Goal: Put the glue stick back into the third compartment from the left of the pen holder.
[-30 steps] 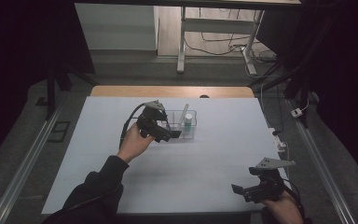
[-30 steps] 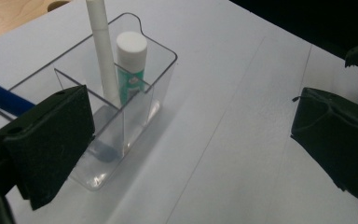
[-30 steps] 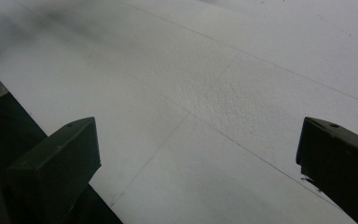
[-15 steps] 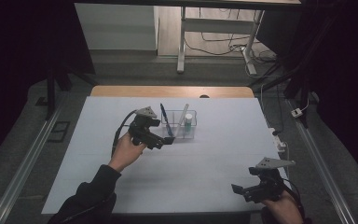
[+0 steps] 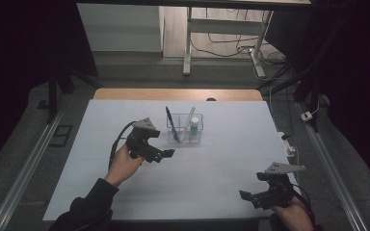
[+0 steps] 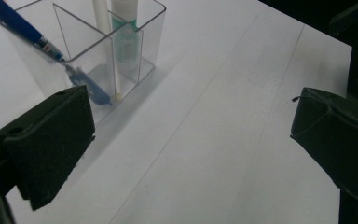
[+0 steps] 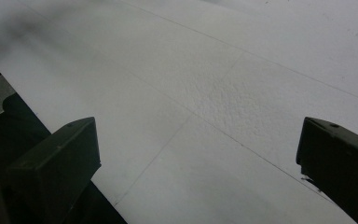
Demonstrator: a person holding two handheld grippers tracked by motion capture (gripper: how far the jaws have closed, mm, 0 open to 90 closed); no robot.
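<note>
A clear divided box stands on the white table a little behind its middle. In it lean a blue pen, a white stick and a green-capped tube. My left gripper hovers open just left and in front of the box, holding nothing. In the left gripper view the box sits up left, with the blue pen, the stick and the tube inside, beyond the left gripper. My right gripper stays open and empty near the front right corner; bare table lies between the right gripper jaws.
A wooden strip runs along the table's far edge. A white power strip with cables lies by the right edge. Metal rails flank the table on the floor. A desk frame stands behind.
My left gripper has drawn back from the box toward the near left, leaving the blue pen leaning in it. The right gripper has not moved.
</note>
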